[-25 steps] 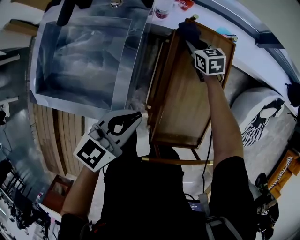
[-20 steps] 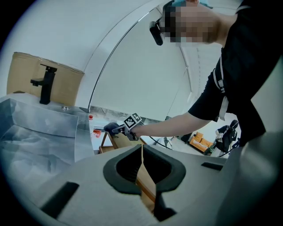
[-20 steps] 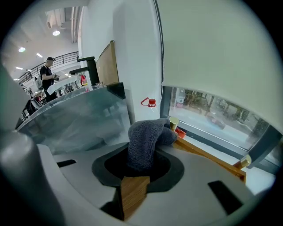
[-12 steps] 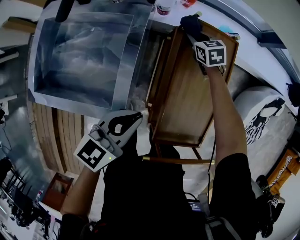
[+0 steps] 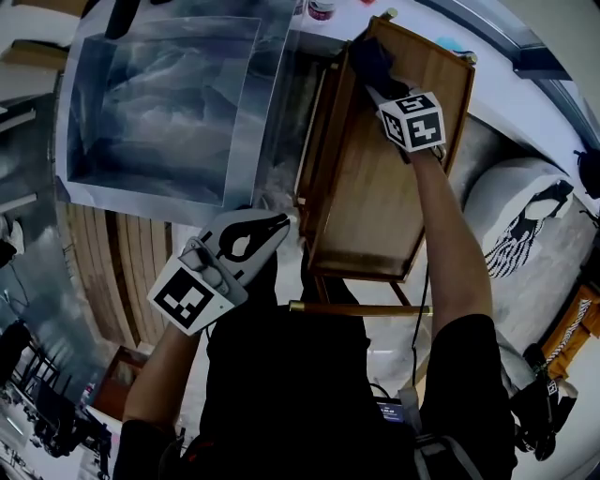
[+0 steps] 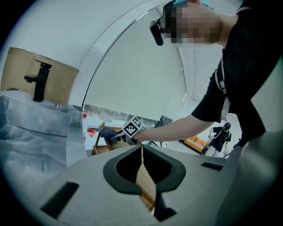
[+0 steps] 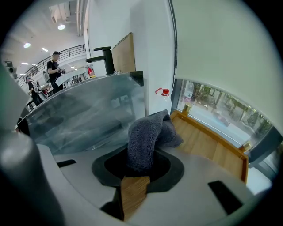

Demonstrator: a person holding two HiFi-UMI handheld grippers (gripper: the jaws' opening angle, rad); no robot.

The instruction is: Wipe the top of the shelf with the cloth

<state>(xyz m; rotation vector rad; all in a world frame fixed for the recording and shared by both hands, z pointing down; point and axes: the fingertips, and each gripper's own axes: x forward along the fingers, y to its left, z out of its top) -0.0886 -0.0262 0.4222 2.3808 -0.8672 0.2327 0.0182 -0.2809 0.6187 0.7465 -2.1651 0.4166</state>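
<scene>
- The right gripper (image 5: 376, 82) (image 7: 142, 164) reaches forward over the top of the brown wooden shelf (image 5: 384, 178) (image 7: 208, 143); its jaws are clamped on a dark grey-blue terry cloth (image 5: 368, 54) (image 7: 148, 132).
- The cloth rises out of the jaws in a thick fold, and its bunched free end lies on the wood just ahead of the gripper.
- In the head view the cloth sits at the far left corner of the shelf top, close to the raised wooden rim and to a small brass knob (image 5: 390, 13) (image 7: 187, 107) on the corner post.
- The rest of the shelf top, towards the person, is bare wood with a low rim round it.
- The left gripper (image 5: 280, 224) (image 6: 142, 152) is held off the shelf, just beside its near left corner. Its jaws are pressed together with nothing between them, and they point towards the shelf.
- In the left gripper view the right gripper's marker cube (image 6: 133, 128) and the cloth show in the distance over the shelf.
- To the left of the shelf stands a large box-like basin wrapped in clear plastic sheet (image 5: 169, 103) (image 7: 84, 114), with a black faucet (image 6: 40, 81) (image 7: 104, 57) at its back.
- A white cushion with a black pattern (image 5: 525, 225) lies to the right of the shelf.
</scene>
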